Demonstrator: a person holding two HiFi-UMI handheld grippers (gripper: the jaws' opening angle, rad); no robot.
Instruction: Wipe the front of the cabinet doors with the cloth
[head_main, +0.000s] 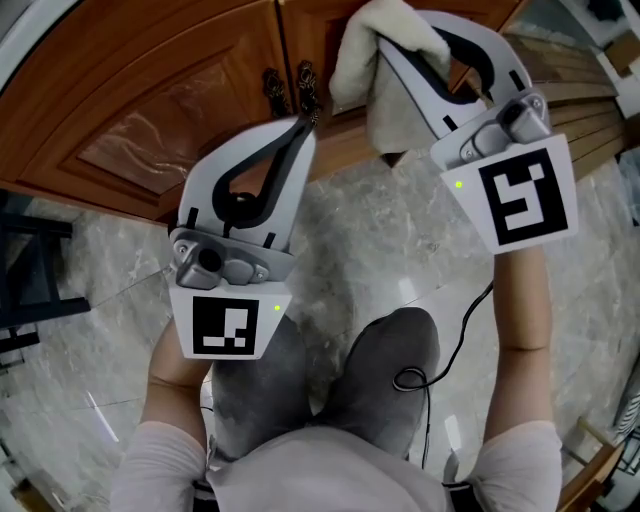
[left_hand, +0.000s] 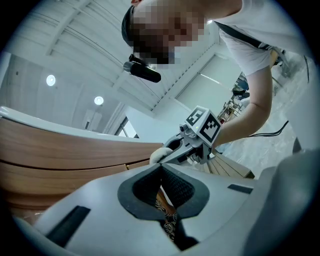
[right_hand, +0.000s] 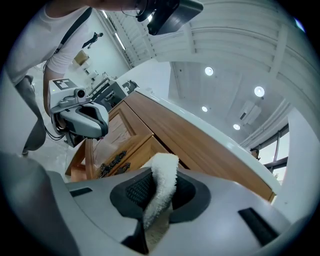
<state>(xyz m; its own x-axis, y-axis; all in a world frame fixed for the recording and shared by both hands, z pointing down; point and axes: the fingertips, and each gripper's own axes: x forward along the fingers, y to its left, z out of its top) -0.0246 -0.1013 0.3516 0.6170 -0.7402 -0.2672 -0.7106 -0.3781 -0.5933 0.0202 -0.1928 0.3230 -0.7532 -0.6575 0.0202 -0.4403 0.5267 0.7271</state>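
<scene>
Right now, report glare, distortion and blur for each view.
Head view: sharp, with soft sheen on the reddish-brown wooden cabinet door and glare on the grey marble floor. Left gripper view: fisheye bending, dark corners, a mosaic patch. Right gripper view: fisheye too, bright ceiling lamps, the white fluffy cloth crisp in the right claw.

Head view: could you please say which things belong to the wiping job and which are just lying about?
Job: cloth, right gripper holding it, cabinet doors, left gripper by the handles.
Lying about: cable, black frame at left, wooden slats at right.
</scene>
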